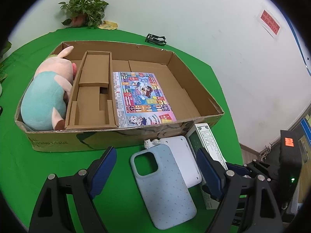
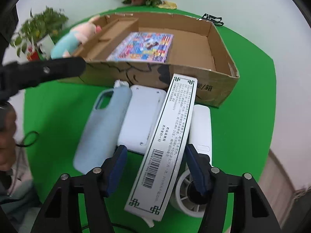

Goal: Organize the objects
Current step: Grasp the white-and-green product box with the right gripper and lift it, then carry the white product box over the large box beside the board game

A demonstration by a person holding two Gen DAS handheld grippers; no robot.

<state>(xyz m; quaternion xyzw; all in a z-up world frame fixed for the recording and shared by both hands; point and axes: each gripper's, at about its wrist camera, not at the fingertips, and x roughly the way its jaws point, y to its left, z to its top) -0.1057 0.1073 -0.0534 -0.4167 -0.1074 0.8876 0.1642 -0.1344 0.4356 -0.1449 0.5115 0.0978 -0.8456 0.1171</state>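
In front of the cardboard box (image 1: 108,136) on the green tabletop (image 1: 58,167), the left gripper (image 1: 155,172) hovers, fingers wide, around a blue phone case (image 1: 165,190). The right gripper (image 2: 155,167), fingers half-spread, straddles a long white carton (image 2: 167,139); contact unclear.

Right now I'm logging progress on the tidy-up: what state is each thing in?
Cardboard box: open-topped, partly filled.
Plush pig: lying in the box's left compartment.
Colourful game box: flat inside the box.
Phone case: on the cloth, between the open left tool fingers.
Long white carton: outside, between the right tool fingers, not gripped.
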